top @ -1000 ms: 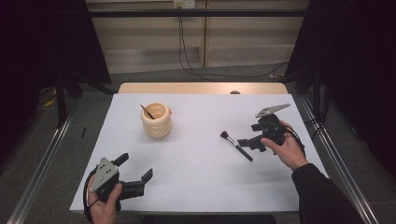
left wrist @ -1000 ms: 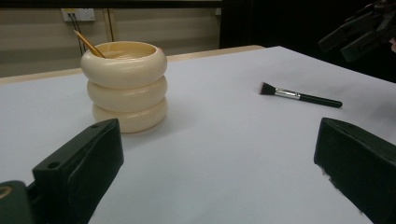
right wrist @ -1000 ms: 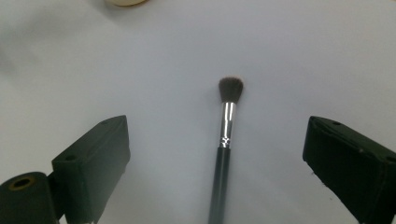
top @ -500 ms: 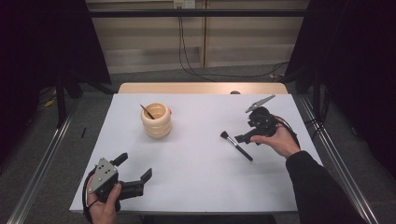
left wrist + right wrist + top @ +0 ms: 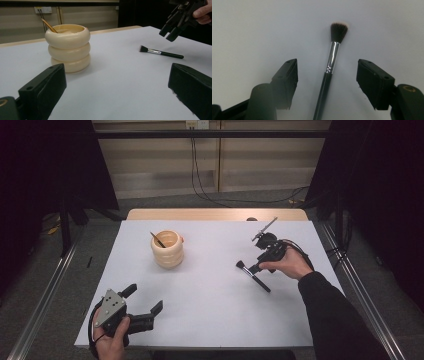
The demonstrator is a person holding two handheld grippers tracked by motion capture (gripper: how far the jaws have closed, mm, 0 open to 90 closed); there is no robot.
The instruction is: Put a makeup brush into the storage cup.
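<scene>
While the right gripper [image 5: 327,82] hangs over the makeup brush [image 5: 331,65], its jaws have just been closing and now stand part-way apart, with the brush handle lying between them and touching neither pad. The brush lies flat on the white table [image 5: 210,300], its dark bristle head ahead of the jaw tips and its silver ferrule about level with them, the black handle running back under the gripper. It sits a little nearer the left-hand jaw than the other in the right gripper view, so one pad is likely to meet it first and roll or skid the thin round handle sideways across the smooth sheet. Because the handle lies flush on the surface, jaws closing too high would pinch nothing, and jaws too low would scrape the table. A grip landing on the slick ferrule could let the brush swing nose-down once lifted. The left gripper [image 5: 142,312] rests near the table's front edge, jaws wide apart and empty, with the cream ringed holder [image 5: 68,47] ahead of them, a stick standing inside it.
</scene>
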